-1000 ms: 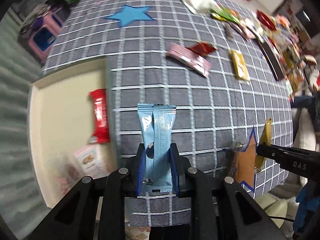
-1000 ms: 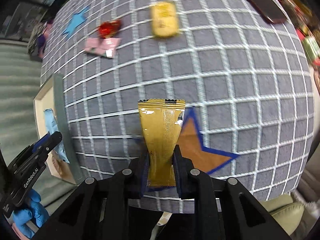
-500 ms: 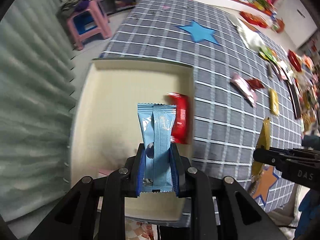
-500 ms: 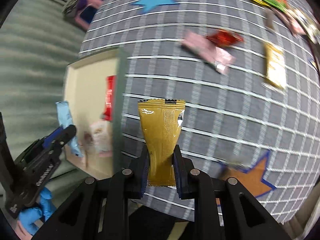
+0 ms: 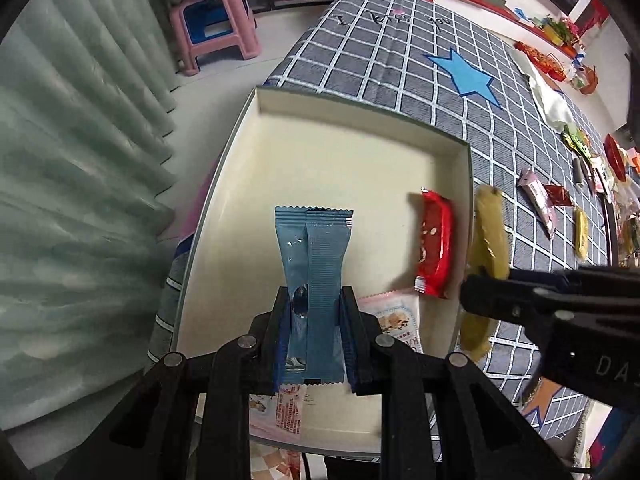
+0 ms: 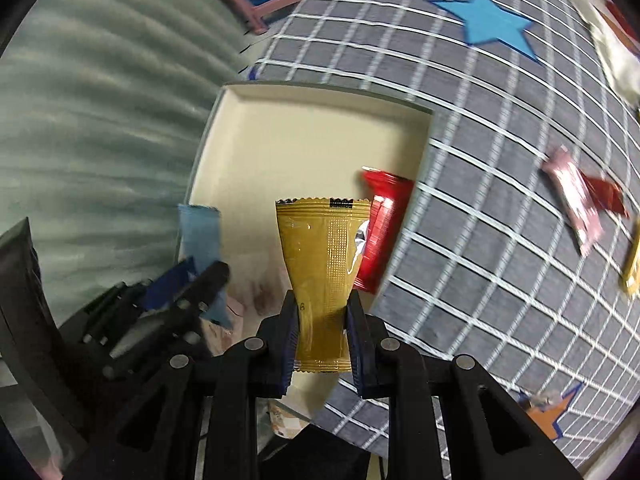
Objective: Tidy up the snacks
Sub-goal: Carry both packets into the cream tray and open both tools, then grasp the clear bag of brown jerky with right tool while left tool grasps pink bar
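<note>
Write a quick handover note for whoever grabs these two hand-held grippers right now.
Left hand-held gripper: shut on a blue foil snack packet, held above the cream cardboard tray.
Right hand-held gripper: shut on a gold foil snack packet, over the tray's right edge.
Done: a red wrapped snack and a pink-and-white biscuit packet lie in the tray.
Left: release both packets into the tray, then collect the loose snacks on the grey checked tablecloth, such as the pink wrapper.
</note>
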